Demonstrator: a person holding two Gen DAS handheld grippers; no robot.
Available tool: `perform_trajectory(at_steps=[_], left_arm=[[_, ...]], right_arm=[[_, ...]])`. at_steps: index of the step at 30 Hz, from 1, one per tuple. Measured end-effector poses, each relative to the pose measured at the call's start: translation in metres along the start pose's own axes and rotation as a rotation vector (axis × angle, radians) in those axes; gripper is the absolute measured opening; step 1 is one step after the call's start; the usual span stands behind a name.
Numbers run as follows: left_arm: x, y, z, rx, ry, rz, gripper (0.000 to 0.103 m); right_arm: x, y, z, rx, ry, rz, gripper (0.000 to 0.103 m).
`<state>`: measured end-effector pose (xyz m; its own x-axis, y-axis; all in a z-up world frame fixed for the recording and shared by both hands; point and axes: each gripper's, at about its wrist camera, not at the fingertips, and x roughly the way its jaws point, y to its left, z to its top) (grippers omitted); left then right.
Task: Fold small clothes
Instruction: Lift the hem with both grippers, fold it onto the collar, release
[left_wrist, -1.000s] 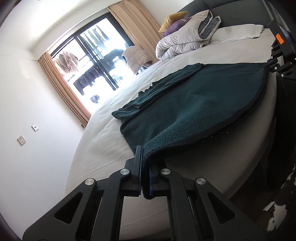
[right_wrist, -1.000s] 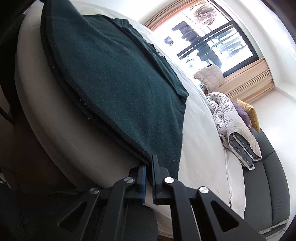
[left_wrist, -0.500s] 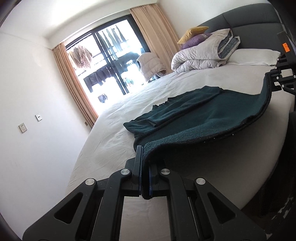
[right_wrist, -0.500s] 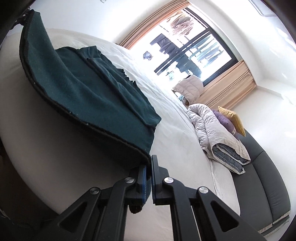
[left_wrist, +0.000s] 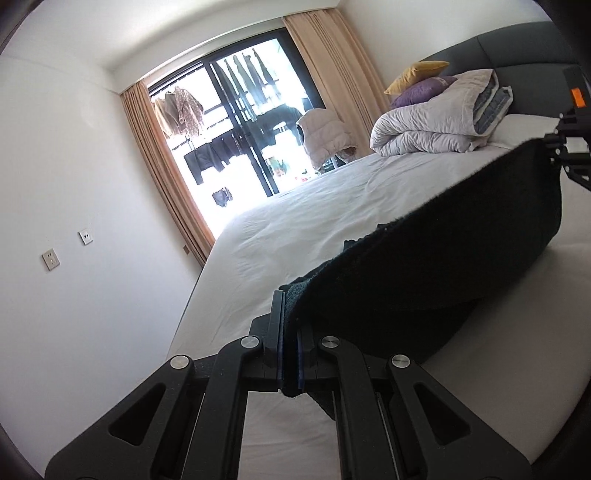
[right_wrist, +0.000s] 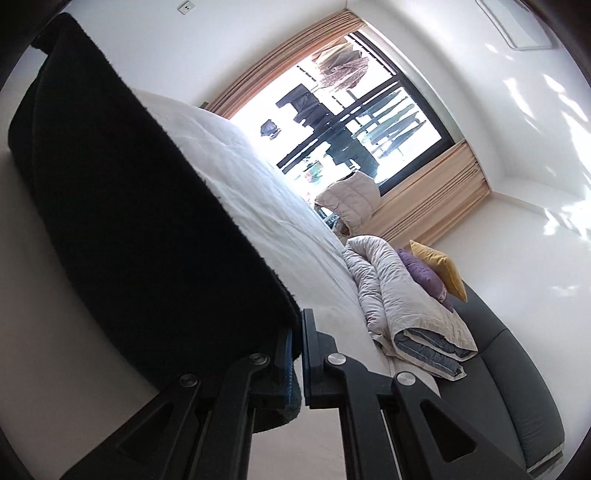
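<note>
A dark green fleece garment (left_wrist: 443, 266) hangs stretched between both grippers above the white bed (left_wrist: 325, 221). My left gripper (left_wrist: 290, 332) is shut on one corner of its hem. At the far right of the left wrist view the right gripper (left_wrist: 565, 147) pinches the opposite corner. In the right wrist view the same garment (right_wrist: 140, 229) fills the left side as a raised dark sheet, and my right gripper (right_wrist: 297, 343) is shut on its edge. The lifted cloth hides the part of the garment that lies behind it on the bed.
A folded pale duvet (left_wrist: 439, 125) with yellow and purple cushions (left_wrist: 417, 83) sits by the dark headboard (left_wrist: 517, 40). A big window with beige curtains (left_wrist: 236, 133) lies beyond the bed, with a puffy jacket (left_wrist: 325, 136) beside it. The white wall (left_wrist: 74, 184) is on the left.
Both grippers have risen and carried the garment's near edge up off the bed. The cloth, flat on the mattress a second ago, now stands as a raised sheet between them.
</note>
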<state>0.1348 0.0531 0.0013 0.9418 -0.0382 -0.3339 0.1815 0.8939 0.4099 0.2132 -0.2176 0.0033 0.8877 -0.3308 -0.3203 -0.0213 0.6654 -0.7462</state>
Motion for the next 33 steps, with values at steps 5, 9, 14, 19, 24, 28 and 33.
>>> perform_trajectory(at_steps=[5,9,14,19,24,28,33], left_arm=[[0.015,0.012,0.014,0.012,-0.015,-0.003,0.003],[0.034,0.023,0.024,-0.025,0.001,-0.028,0.003],[0.073,0.041,0.040,-0.032,0.041,-0.043,0.003],[0.121,0.044,0.041,-0.022,0.124,-0.066,0.003],[0.187,0.058,0.036,-0.071,0.222,-0.111,0.003],[0.243,0.064,0.029,-0.088,0.308,-0.133,0.003],[0.306,0.066,0.017,-0.092,0.391,-0.153,0.003]], right_arm=[[0.026,-0.032,0.019,0.063,0.012,0.004,0.003],[0.041,-0.027,0.030,0.024,0.010,0.000,0.003],[0.076,-0.026,0.040,0.048,0.051,0.043,0.003],[0.116,-0.011,0.044,0.043,0.109,0.096,0.003],[0.169,0.006,0.047,0.039,0.184,0.180,0.003],[0.213,0.022,0.048,0.055,0.244,0.254,0.003],[0.265,0.037,0.053,0.080,0.311,0.327,0.003]])
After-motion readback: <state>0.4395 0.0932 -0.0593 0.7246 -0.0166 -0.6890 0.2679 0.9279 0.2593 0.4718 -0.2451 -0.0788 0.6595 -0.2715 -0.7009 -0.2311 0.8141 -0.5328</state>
